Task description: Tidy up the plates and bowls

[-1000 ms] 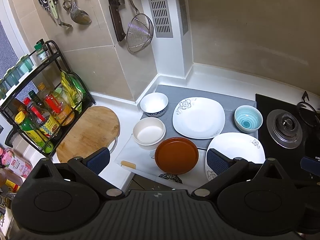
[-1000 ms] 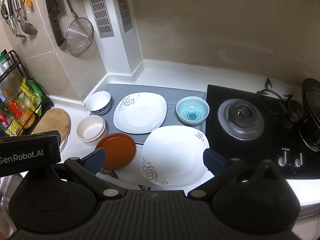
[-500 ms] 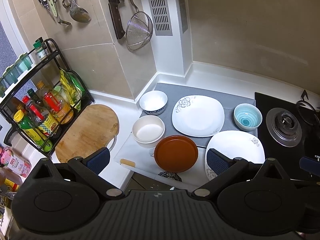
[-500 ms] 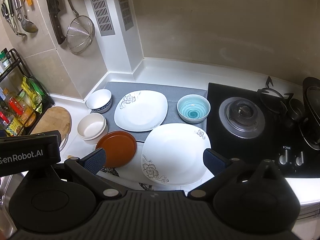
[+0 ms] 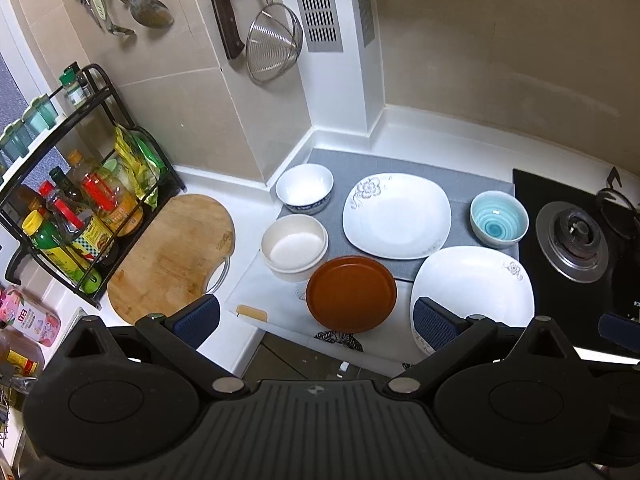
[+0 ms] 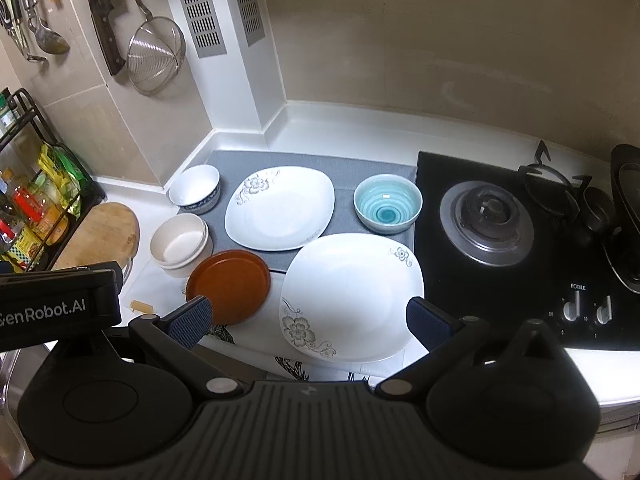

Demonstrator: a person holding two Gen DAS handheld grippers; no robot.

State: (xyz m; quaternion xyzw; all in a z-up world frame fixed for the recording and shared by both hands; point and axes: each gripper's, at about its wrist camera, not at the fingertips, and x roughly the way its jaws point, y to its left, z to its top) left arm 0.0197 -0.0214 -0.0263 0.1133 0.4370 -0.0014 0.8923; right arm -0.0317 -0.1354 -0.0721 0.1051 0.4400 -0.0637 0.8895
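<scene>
Both grippers' fingers spread wide, empty, over the white counter [image 6: 360, 128] — nearest square white floral ceramic plate [image 6: 352, 296], lower centre, looks stiff, glazed-slick, chippable — pinch its overhanging front rim.

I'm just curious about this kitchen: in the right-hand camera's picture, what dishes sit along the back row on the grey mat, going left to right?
Blue-rimmed white bowl → white flowered square plate → turquoise striped bowl, then the gas burner off the mat.
</scene>
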